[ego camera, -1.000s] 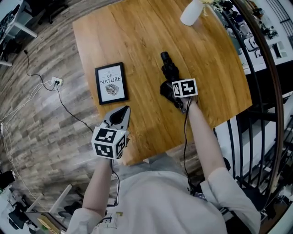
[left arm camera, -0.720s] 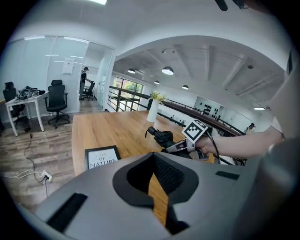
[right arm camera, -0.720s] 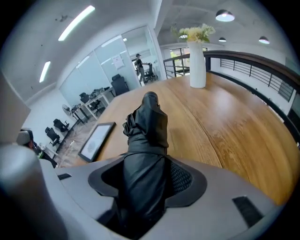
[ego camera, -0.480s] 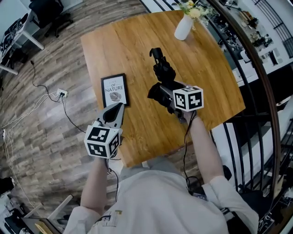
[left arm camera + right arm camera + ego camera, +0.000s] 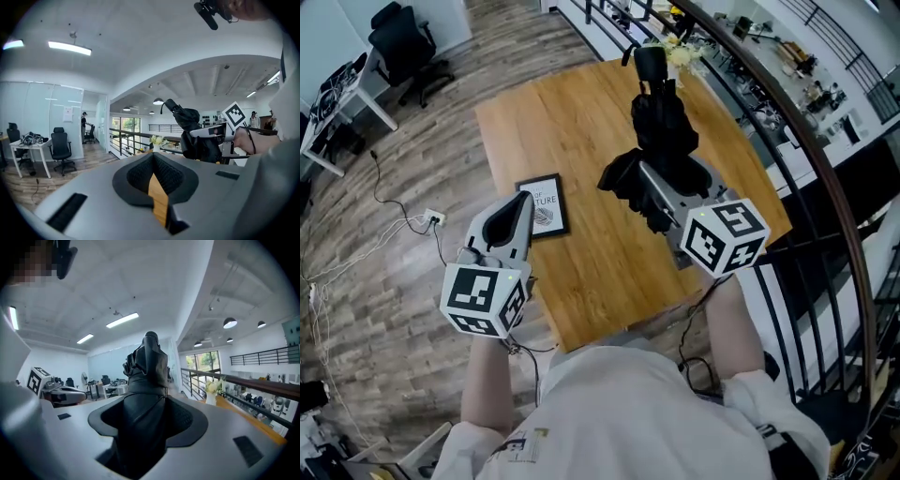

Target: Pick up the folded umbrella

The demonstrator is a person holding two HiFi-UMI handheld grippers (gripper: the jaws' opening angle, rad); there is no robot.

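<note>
The folded black umbrella point(image 5: 661, 122) hangs in the air above the wooden table point(image 5: 581, 122), its handle end pointing away from me. My right gripper point(image 5: 666, 173) is shut on the umbrella's lower body. In the right gripper view the umbrella point(image 5: 146, 366) fills the space between the jaws of that gripper point(image 5: 147, 413). To the left, my left gripper point(image 5: 516, 211) is raised with its jaws together and nothing held. The left gripper view shows its pads point(image 5: 153, 161) meeting at the tip, with the umbrella point(image 5: 187, 119) off to the right.
A framed picture point(image 5: 546, 206) lies on the table near its left edge. A white vase with flowers point(image 5: 675, 52) stands at the far corner. A curved railing point(image 5: 787, 122) runs along the right. An office chair point(image 5: 403, 42) and floor cables point(image 5: 431, 218) sit at the left.
Both grippers have risen well above the table. The right one has lifted the umbrella off the tabletop and swung it up from lying flat. The left stays empty.
</note>
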